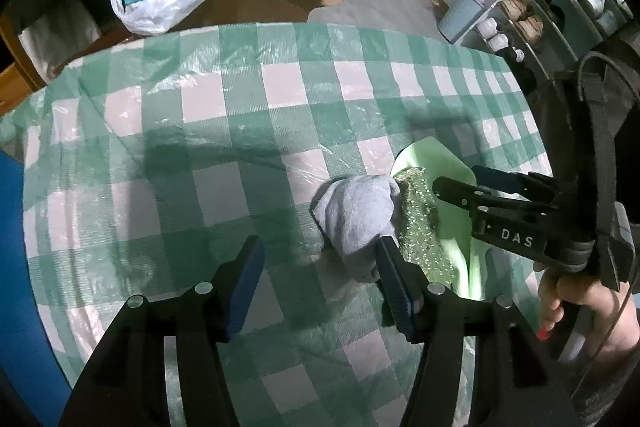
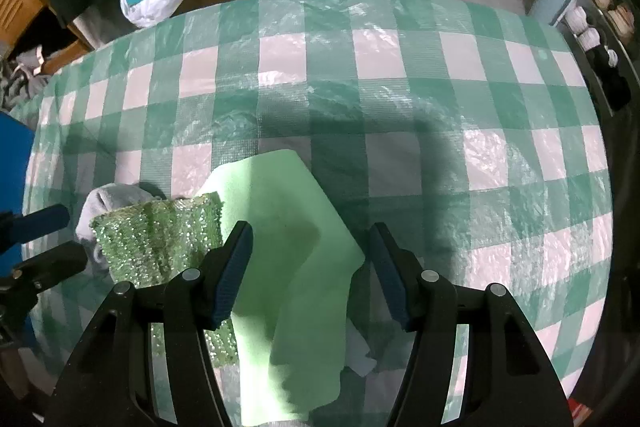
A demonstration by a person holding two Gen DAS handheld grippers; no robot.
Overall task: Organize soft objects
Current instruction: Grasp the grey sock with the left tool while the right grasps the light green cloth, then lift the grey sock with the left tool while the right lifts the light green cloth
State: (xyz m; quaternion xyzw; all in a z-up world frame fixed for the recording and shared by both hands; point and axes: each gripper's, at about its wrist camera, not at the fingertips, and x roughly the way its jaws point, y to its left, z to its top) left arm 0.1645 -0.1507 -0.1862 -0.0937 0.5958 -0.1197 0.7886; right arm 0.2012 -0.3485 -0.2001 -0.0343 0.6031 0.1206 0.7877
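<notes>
On the near right part of the green-and-white checked plastic tablecloth (image 1: 280,99) sit three soft things bunched together: a crumpled grey fleece cloth (image 1: 356,215), a sparkly green mesh scrubber (image 2: 160,239) and a flat pale green wipe (image 2: 288,235). Left gripper (image 1: 320,283) and right gripper (image 2: 310,275) both have fingers spread, holding nothing. All look light and floppy; I'd pinch the wipe by a free edge.
</notes>
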